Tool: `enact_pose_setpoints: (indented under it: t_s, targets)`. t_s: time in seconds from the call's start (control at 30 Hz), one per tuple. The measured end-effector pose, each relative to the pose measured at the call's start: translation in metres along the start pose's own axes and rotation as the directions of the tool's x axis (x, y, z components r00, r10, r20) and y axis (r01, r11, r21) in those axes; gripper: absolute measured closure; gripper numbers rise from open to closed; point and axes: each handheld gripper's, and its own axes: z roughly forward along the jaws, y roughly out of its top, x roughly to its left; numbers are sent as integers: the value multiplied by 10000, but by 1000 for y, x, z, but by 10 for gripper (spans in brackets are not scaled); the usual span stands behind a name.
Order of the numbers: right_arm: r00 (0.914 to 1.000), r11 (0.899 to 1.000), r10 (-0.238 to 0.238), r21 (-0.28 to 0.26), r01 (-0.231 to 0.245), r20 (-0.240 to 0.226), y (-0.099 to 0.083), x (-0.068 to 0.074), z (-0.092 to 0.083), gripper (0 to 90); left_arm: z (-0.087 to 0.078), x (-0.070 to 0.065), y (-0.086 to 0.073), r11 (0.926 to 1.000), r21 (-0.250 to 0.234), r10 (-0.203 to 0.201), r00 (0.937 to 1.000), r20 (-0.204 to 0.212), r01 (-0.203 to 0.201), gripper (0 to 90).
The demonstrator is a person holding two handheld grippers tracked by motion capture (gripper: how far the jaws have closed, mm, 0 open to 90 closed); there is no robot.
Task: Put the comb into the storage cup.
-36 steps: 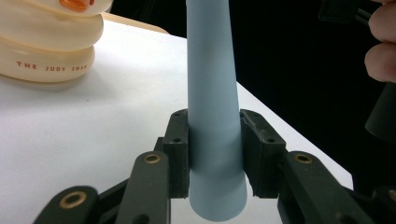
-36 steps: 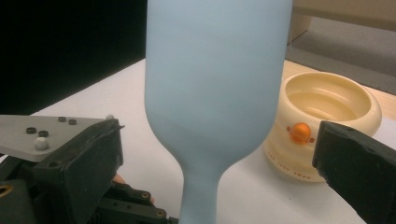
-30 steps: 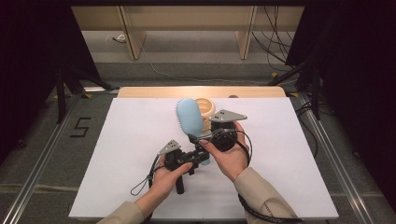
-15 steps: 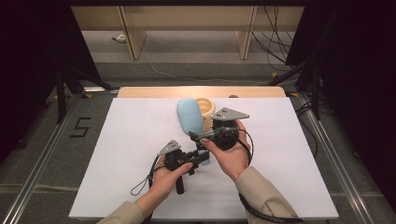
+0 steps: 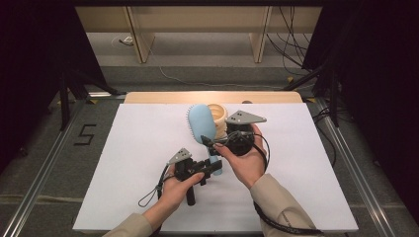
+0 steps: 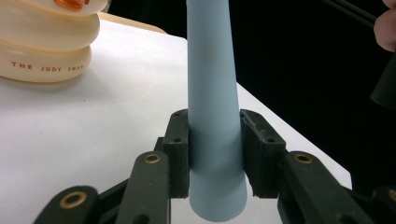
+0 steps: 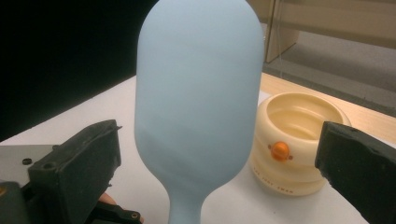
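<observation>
A light blue hairbrush [image 5: 201, 123] lies with its back up over the white table, head pointing away from me. My left gripper [image 5: 213, 168] is shut on its tapered handle [image 6: 212, 107], both pads pressing the sides. My right gripper [image 5: 211, 142] is held just right of the brush neck, and its jaws stand wide apart. In the right gripper view the brush head [image 7: 198, 102] rises between those jaws without touching either one; the right gripper [image 7: 217, 163] is open. A cream ribbed pot [image 5: 218, 116] with an orange dot [image 7: 279, 150] stands just behind the brush.
White sheet [image 5: 123, 163] covers the table, with a bare wooden strip [image 5: 148, 97] along its far edge. Cables trail from both grippers near my hands. Dark curtains flank both sides, and a wooden shelf unit [image 5: 197, 29] stands on the floor beyond.
</observation>
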Motion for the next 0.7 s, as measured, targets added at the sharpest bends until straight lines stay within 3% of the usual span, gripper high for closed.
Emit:
enact_pose_setpoints:
  t_s: [0.7]
  targets:
    - [9999,9991,108,-398,-109,-29,16,-5,-3,11,0,0,0,10000,5,-27,10000,50,27,649]
